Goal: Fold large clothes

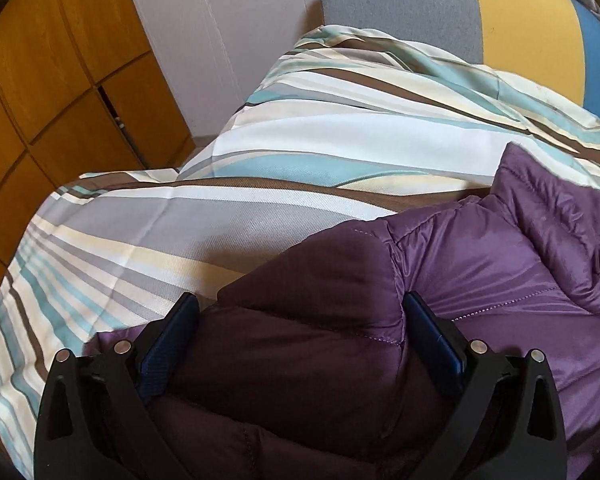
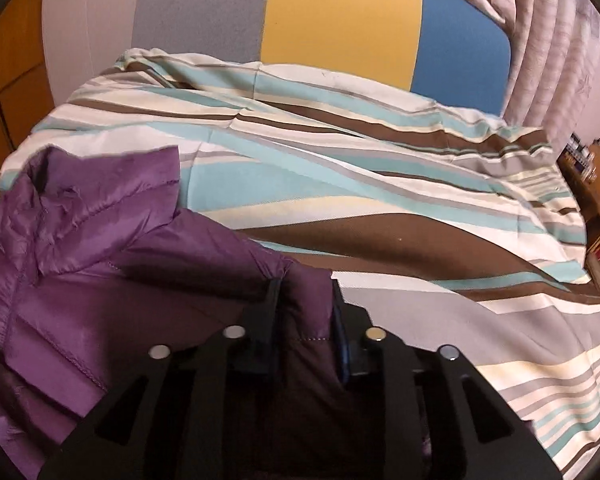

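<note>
A purple quilted puffer jacket [image 1: 480, 264] lies on a striped bed cover [image 1: 260, 152]. My left gripper [image 1: 300, 304] is open, its two fingers standing wide on either side of a dark fold at the jacket's shoulder. In the right wrist view the jacket [image 2: 80, 248] spreads to the left, collar up. My right gripper [image 2: 306, 292] is shut on the jacket's other shoulder corner, a thick fold pinched between its pads. The lower part of the jacket is hidden below both grippers.
The striped cover [image 2: 380, 184] spreads over the bed. A grey, yellow and blue headboard [image 2: 340, 20] stands behind. Wooden cabinets [image 1: 60, 80] are at left, a curtain [image 2: 560, 40] and shelves [image 2: 596, 184] at right.
</note>
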A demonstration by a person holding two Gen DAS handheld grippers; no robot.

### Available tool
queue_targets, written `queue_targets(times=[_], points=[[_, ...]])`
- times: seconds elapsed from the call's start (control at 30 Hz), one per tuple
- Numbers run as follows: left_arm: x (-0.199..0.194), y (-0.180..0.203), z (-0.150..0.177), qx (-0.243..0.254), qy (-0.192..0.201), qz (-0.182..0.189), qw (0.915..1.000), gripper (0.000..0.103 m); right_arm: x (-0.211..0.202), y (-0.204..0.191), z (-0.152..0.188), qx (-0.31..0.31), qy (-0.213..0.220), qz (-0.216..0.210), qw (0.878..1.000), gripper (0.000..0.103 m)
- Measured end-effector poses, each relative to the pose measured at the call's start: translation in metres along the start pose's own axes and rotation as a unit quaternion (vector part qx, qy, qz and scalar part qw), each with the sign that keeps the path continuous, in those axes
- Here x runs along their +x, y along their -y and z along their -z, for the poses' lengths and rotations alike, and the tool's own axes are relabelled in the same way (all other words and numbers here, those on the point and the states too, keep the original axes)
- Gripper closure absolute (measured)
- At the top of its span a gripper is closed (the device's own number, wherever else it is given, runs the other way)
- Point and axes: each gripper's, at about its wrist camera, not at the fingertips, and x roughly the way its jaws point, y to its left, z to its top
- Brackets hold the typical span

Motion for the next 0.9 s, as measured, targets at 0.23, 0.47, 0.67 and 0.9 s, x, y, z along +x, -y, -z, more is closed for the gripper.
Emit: queue_targets(times=[0.23, 0.47, 0.67, 0.9], points=[[-0.058, 0.001, -0.020, -0.014, 0.070, 0.003, 0.9974, 0.003, -0.057, 0.004, -0.012, 0.025, 0.066, -0.078, 0.994, 0.054], [-0.017, 0.055, -0.026, 0.046, 0.023, -0.001, 0.9987, 0.003, -0.027, -0.034, -0.016, 0.008, 0.024, -0.105, 0.994, 0.061], [0.013, 0.051, -0.021, 0.030, 0.015, -0.011, 0.9994, 0.003, 0.007, -0.031, -0.010, 0.024, -0.001, -0.067, 0.997, 0.061], [0.012, 0.056, -0.020, 0.039, 0.018, -0.030, 0.9986, 0.003, 0.007, -0.042, -0.009, 0.000, 0.004, -0.030, 1.000, 0.060]])
